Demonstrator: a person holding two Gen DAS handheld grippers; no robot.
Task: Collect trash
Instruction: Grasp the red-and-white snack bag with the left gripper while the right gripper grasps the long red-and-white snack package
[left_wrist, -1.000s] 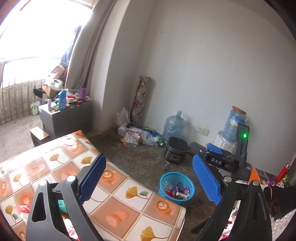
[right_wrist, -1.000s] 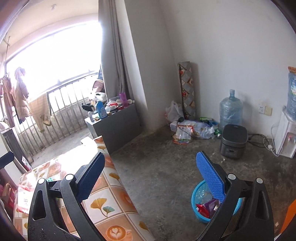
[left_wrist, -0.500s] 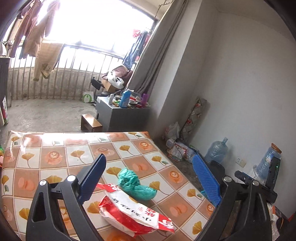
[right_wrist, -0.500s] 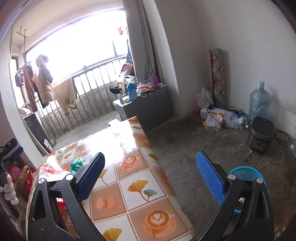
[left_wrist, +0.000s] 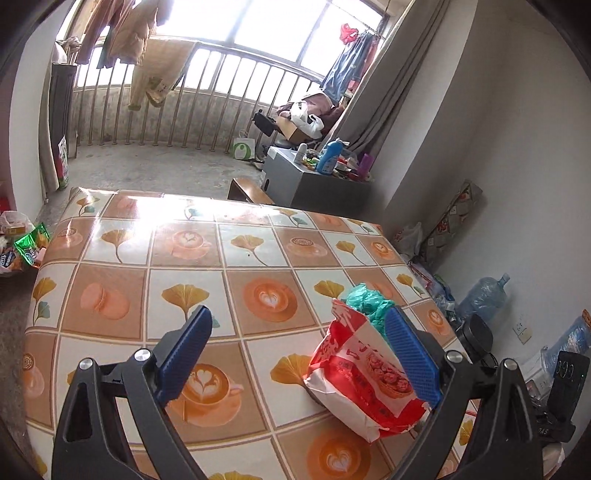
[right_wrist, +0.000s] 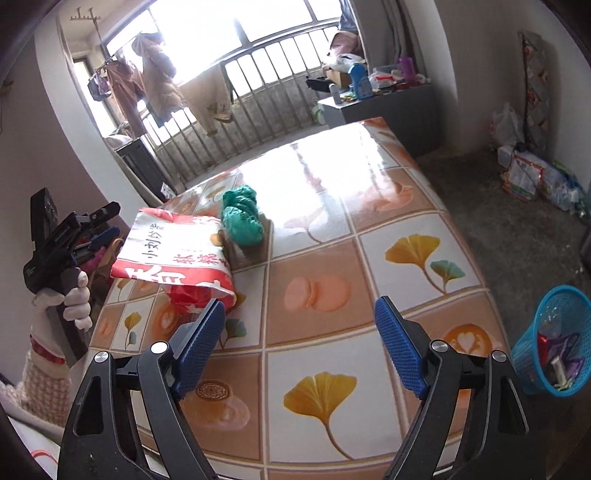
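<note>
A red and white snack bag (left_wrist: 364, 380) lies on the tiled tablecloth (left_wrist: 221, 280), with a crumpled green plastic bag (left_wrist: 365, 301) just behind it. My left gripper (left_wrist: 299, 354) is open above the table; its right finger sits against the snack bag. In the right wrist view the snack bag (right_wrist: 177, 247) and green bag (right_wrist: 242, 216) lie at the table's left, and the left gripper (right_wrist: 66, 236) shows held in a gloved hand beside them. My right gripper (right_wrist: 299, 347) is open and empty over the near table edge. A blue trash basket (right_wrist: 550, 343) with wrappers stands on the floor, right.
A grey cabinet (left_wrist: 314, 181) with bottles stands past the table's far edge. Bags and litter (right_wrist: 535, 177) lie by the wall. A water jug (left_wrist: 484, 295) and a black cooker (left_wrist: 478, 332) stand on the floor. Railings and hanging clothes (left_wrist: 147, 48) fill the back.
Both grippers have swung left, from the floor and basket to the table. The snack bag and green bag now lie close to my left gripper's right finger.
</note>
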